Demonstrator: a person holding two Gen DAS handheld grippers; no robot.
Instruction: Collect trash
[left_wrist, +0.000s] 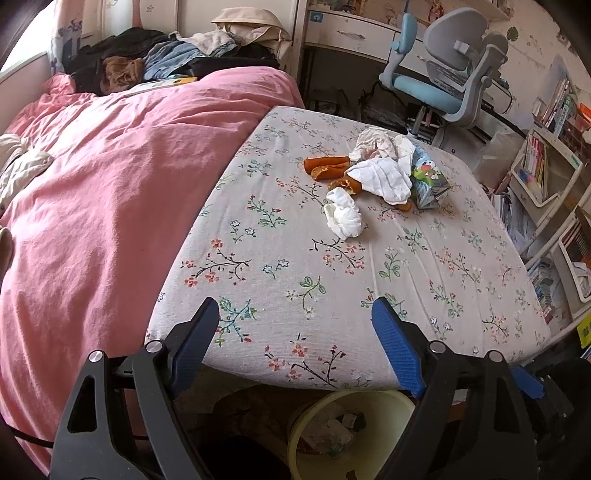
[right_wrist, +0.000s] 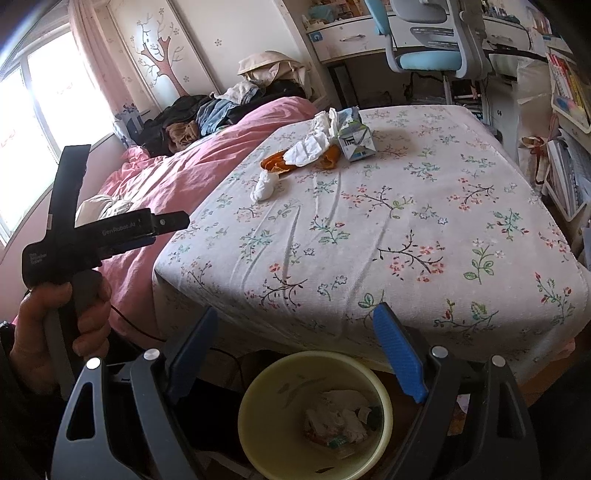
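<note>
The bed, its mattress in a pale floral sheet (left_wrist: 332, 280), carries the trash near its far side, well apart from both grippers. A pale yellow round plastic bin (right_wrist: 314, 413) stands on the floor below the near edge, already holding scraps. The heap: crumpled white tissues (left_wrist: 384, 173), a printed drink carton (left_wrist: 428, 181), orange peel pieces (left_wrist: 328, 168). The left gripper (left_wrist: 295, 317) and right gripper (right_wrist: 295, 321) have their fingers spread, empty. Peel hidden under tissue may drop short of the bin; open sheet gives clear approach.
</note>
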